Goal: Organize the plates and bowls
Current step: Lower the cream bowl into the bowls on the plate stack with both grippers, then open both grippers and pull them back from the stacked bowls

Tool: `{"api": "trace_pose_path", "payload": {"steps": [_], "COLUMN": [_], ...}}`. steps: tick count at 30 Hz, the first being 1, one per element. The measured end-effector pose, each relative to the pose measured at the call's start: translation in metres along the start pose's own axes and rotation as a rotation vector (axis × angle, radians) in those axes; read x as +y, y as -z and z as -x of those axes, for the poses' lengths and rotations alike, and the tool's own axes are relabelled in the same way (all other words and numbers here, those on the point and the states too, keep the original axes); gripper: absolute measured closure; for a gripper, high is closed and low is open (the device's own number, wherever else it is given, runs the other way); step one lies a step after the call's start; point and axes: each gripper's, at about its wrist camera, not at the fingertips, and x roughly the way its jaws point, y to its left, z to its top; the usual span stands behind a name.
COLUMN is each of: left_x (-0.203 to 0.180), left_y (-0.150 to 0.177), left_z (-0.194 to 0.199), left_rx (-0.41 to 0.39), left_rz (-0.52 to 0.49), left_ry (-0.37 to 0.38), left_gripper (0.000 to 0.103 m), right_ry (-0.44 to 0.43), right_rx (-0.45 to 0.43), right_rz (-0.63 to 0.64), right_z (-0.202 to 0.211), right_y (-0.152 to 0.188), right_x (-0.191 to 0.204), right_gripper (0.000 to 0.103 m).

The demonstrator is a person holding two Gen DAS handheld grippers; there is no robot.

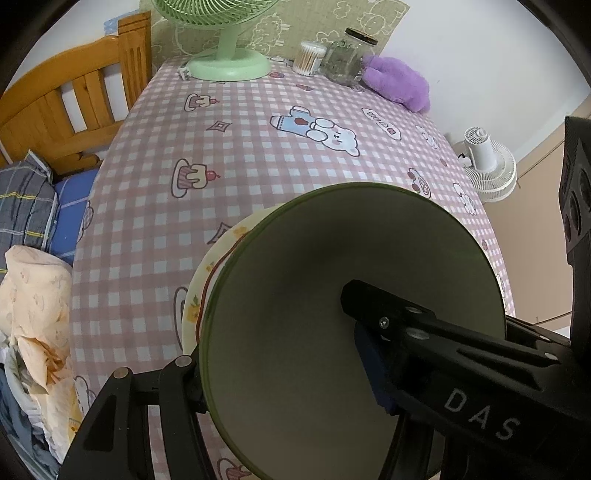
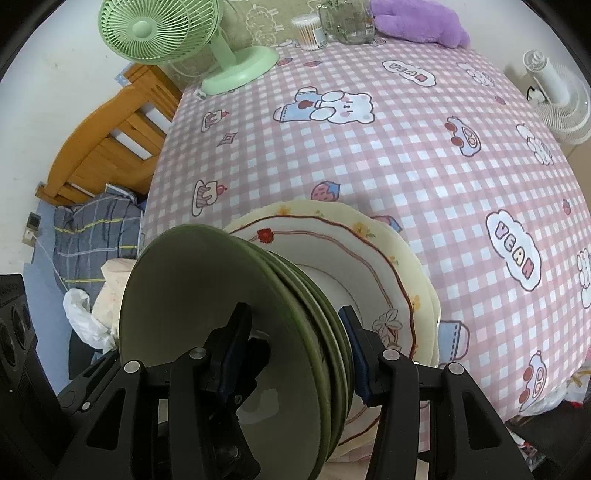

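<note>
A stack of green bowls [image 2: 229,295] is held on edge over the cream floral plates [image 2: 369,273] on the pink checked table [image 2: 406,147]. My right gripper [image 2: 295,339] is shut on the rims of the green stack, one finger inside the nearest bowl and one behind the stack. In the left wrist view my left gripper [image 1: 280,343] is shut on the green bowl [image 1: 295,295], with its right finger [image 1: 384,314] inside the bowl and the other at the outer rim. The cream plate [image 1: 214,266] shows behind the bowl.
At the table's far edge stand a green fan [image 2: 221,62], a cotton swab tub [image 2: 308,31], a glass jar [image 2: 351,22] and a purple plush [image 2: 424,22]. A white fan [image 2: 557,99] is off the right edge. A wooden bed frame [image 1: 74,96] with bedding lies left.
</note>
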Motion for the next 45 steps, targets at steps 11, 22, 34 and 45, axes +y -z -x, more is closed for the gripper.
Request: {"api": "trace_pose_path", "payload": {"steps": [11,22,34,45], "left_x": [-0.008,-0.012,-0.009,-0.032], "left_y": [-0.004,0.002,0.008,0.026], "left_z": [-0.004,-0.002,0.024,0.069], "left_rx": [-0.002,-0.03,-0.126,-0.329], "left_rz": [-0.046,-0.116,-0.094,-0.002], "left_ry": [-0.017,-0.041,-0.075,-0.225], "left_gripper": [0.038,0.026,0.018,0.018], "right_ry": [-0.009,0.05,0.109,0.022], "right_rx": [-0.003,-0.07,-0.182,-0.321], "right_rz": [-0.027,-0.006,0.03,0.113], "right_z": [-0.002,0.006,0.034,0.086], "right_y": [-0.003,0.011,0.02,0.031], "right_x": [-0.009,-0.002,0.003,-0.016], "right_gripper": [0.05,0.049,0.034,0.034]}}
